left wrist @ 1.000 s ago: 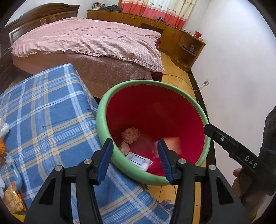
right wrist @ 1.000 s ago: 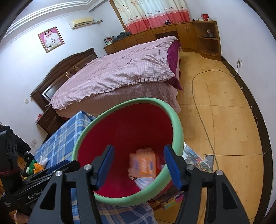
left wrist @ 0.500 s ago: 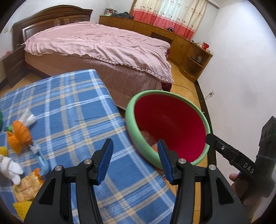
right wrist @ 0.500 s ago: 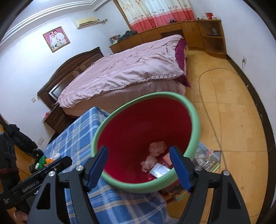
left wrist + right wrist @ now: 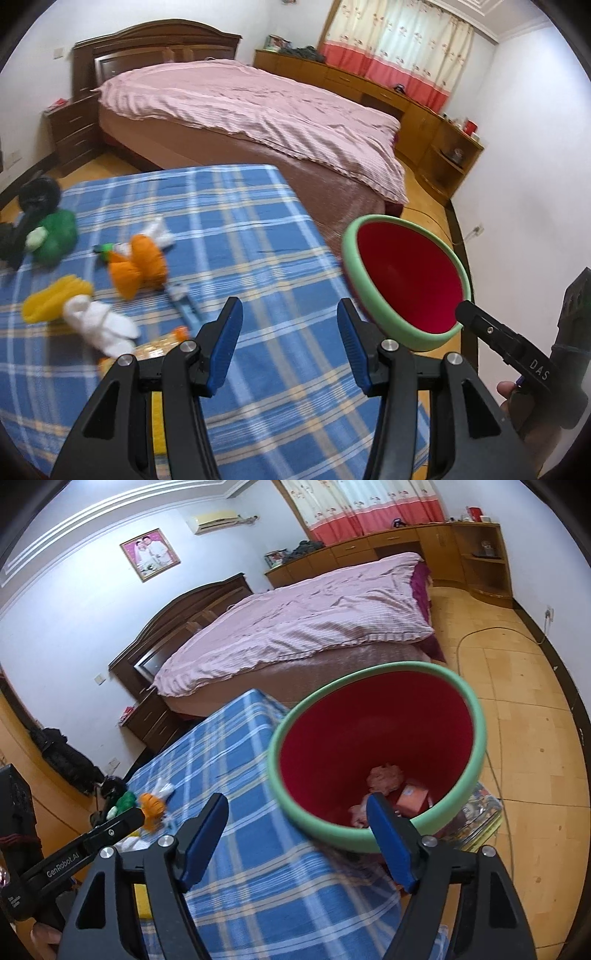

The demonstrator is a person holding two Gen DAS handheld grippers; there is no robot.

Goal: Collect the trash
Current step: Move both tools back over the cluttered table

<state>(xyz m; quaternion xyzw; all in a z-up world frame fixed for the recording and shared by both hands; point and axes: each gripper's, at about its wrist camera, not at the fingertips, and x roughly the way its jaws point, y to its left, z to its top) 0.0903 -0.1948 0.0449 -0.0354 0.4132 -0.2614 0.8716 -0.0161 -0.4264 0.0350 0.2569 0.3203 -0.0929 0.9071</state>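
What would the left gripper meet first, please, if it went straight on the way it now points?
Most likely the blue plaid cloth: the open left gripper points across a bare stretch of it, with the toys to its left and the bin to its right. Depth is unclear.

Home bedroom: bed (image 5: pixel 255 122), curtains (image 5: pixel 399 48)

You can read two markings. In your left wrist view, the black arm of the right gripper (image 5: pixel 517 354) carries the white letters "DAS". In your right wrist view, the black arm of the left gripper (image 5: pixel 74 853) reads "GenRobot.AI" in white; a second, smaller line of print sits lower on that arm, near its end, too small for you to read. Nothing else in either view bears legible text.
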